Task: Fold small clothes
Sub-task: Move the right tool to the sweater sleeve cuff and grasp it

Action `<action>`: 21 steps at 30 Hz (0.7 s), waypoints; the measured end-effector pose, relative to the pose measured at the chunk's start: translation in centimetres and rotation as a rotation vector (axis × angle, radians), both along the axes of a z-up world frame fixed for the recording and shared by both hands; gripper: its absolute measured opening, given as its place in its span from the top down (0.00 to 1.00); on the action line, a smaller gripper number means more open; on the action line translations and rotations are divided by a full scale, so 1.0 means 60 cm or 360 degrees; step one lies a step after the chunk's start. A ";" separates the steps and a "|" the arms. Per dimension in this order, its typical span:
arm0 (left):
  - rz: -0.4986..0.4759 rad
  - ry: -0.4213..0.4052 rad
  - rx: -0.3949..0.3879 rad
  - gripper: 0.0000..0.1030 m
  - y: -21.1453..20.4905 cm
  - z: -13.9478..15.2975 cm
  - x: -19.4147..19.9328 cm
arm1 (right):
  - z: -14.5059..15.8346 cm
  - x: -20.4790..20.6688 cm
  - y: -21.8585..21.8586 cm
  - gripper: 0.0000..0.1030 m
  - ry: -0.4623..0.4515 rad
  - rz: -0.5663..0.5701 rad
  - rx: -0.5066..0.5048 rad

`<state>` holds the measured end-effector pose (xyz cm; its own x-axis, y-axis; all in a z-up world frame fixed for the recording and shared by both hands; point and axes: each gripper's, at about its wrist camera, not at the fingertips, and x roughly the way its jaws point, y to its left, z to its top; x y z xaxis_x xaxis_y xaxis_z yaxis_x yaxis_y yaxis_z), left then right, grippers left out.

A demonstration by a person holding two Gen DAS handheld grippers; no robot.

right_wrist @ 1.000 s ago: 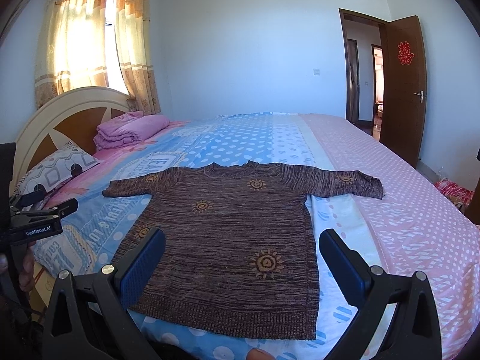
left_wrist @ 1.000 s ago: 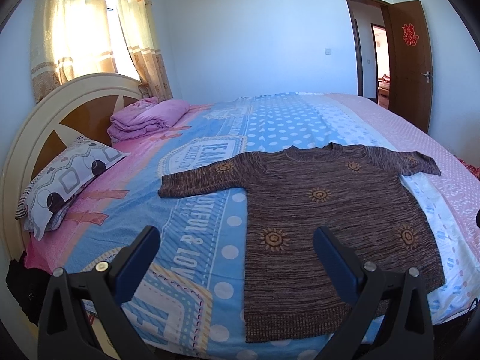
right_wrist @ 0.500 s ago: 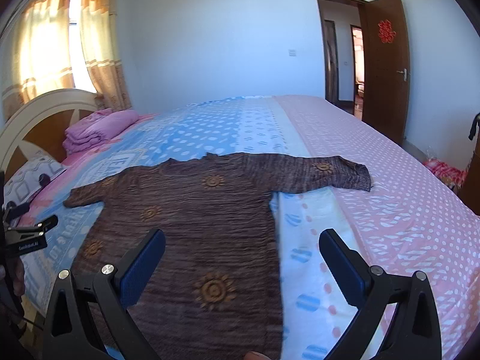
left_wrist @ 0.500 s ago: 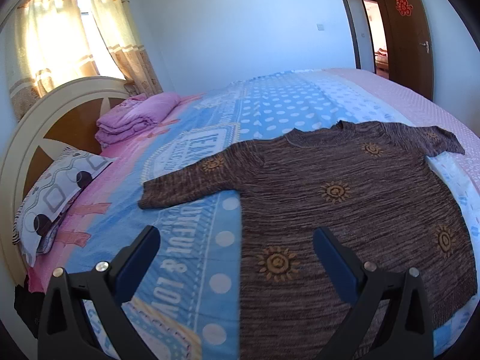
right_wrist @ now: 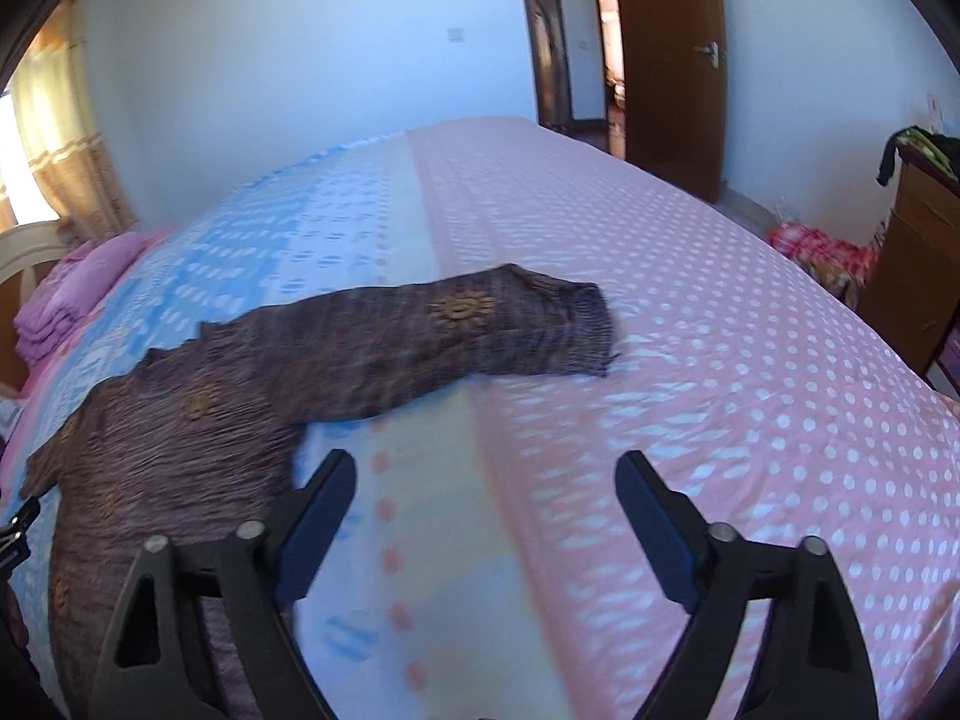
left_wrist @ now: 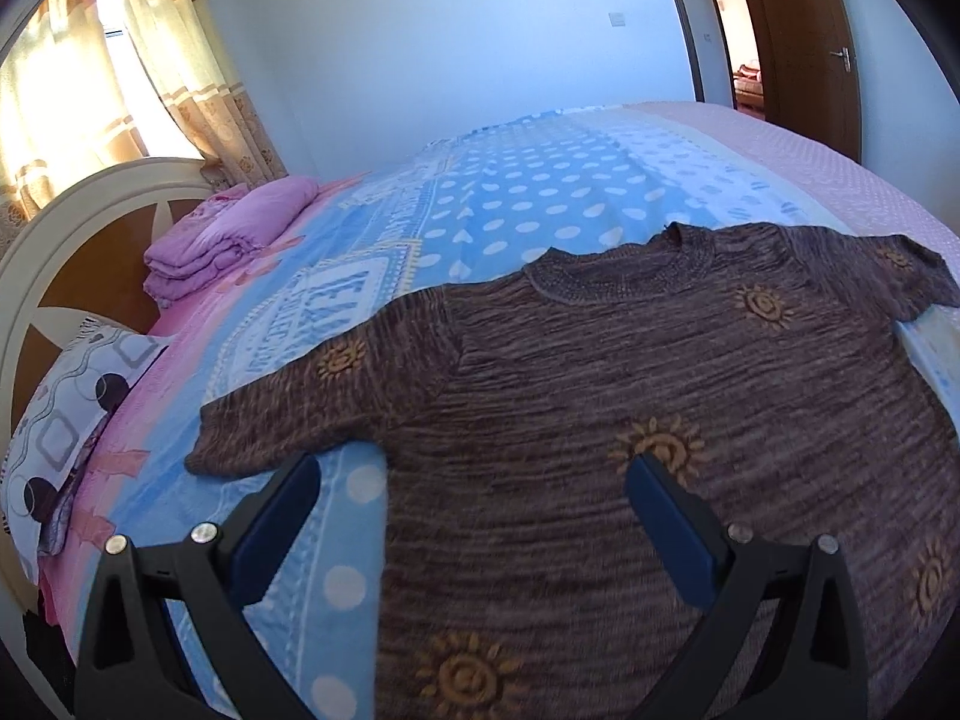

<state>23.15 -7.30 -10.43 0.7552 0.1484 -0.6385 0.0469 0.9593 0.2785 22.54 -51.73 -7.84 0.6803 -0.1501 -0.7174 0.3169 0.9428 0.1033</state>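
Sweater (left_wrist: 630, 420) flat on bedspread (left_wrist: 372, 540); lettering unreadable.

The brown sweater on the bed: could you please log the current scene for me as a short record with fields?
garment: brown sweater with orange sun motifs, spread flat, unfolded
surface: bed with blue and pink dotted cover
sleeves: both stretched out sideways
left gripper: open, over the sweater's side below its sleeve, holding nothing
right gripper: open, over bare cover near the other sleeve, holding nothing
also on bed: folded purple blanket, patterned pillow
background: wooden door, ajar
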 end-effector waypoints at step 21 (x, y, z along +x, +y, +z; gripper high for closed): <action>0.0089 0.0042 0.0164 0.00 -0.043 -0.081 0.120 | -0.096 0.239 -0.159 0.48 0.0227 -0.0001 -0.0278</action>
